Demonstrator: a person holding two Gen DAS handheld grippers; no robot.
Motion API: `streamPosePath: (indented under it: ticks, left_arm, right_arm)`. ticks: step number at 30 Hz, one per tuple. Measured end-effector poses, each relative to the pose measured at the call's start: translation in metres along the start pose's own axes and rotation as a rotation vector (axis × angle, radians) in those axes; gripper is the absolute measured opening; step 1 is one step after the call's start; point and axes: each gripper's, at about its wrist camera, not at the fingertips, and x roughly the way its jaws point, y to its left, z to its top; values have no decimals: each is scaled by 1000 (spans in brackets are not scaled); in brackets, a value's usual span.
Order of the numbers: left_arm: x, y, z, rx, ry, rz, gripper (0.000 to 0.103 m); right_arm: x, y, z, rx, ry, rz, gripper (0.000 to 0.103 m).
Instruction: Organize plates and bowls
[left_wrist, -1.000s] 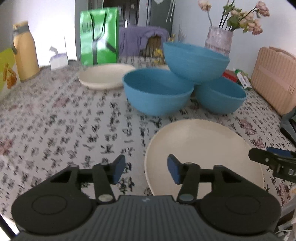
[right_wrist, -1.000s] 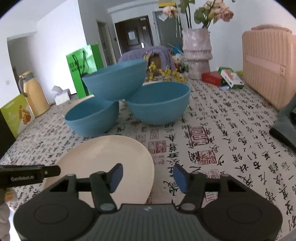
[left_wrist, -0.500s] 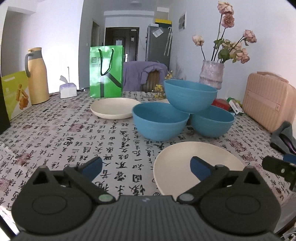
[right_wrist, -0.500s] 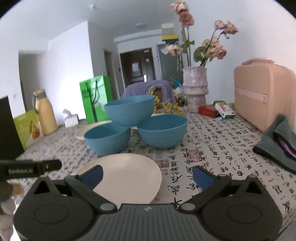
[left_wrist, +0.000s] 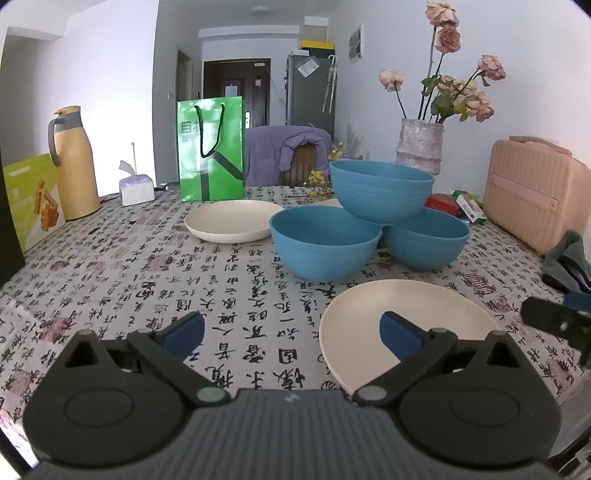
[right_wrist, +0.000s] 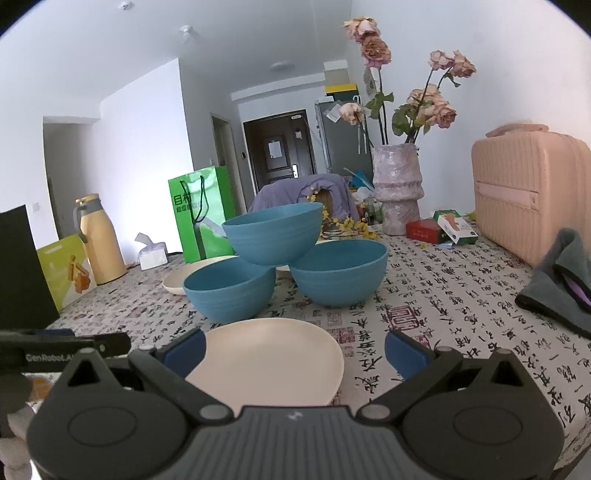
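Three blue bowls stand mid-table: a left bowl (left_wrist: 325, 242) and a right bowl (left_wrist: 424, 238) carry a third bowl (left_wrist: 380, 192) on their rims. A cream plate (left_wrist: 410, 325) lies near the front edge, a second cream plate (left_wrist: 231, 221) further back. My left gripper (left_wrist: 291, 334) is open and empty, its right finger over the near plate's left part. My right gripper (right_wrist: 293, 350) is open and empty above the near plate (right_wrist: 273, 362), with the bowl pile (right_wrist: 273, 236) beyond it.
At the back stand a green paper bag (left_wrist: 210, 147), a yellow thermos (left_wrist: 72, 162), a tissue box (left_wrist: 136, 190) and a vase of flowers (left_wrist: 419, 146). A pink case (left_wrist: 535, 195) and a grey cloth (right_wrist: 557, 280) lie at the right. A black box (right_wrist: 22, 269) stands at left.
Both grippers opened wide from a half-open stance and drew back and up from the near plate. The views tilted up, showing more of the room. Bowls and plates stayed put.
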Motion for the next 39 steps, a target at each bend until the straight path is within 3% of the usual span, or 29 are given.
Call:
streamPosePath:
  ticks: [4,9,16,27,35,39]
  left_arm:
    - [-1,2,2,11,0,2,103]
    - [-1,9,2,8,4,-13,103]
    - [-7,25,1,-57,1,-32,103]
    - [2,52,5,-152,8,-39,103]
    - [8,59,8,-157,9,-58,103]
    - [9,63,6,-158,6,-77,103]
  right_arm:
    - [1,7,1,12,4,33,103]
    - [4,16,0,19,2,-12,103]
    - [13,18,-2,102,53,5,103]
    - [19,33,5,137,12,-28,103]
    - [27,37,7,166,17,-48,103]
    - [35,38,9,166,36,-5,103]
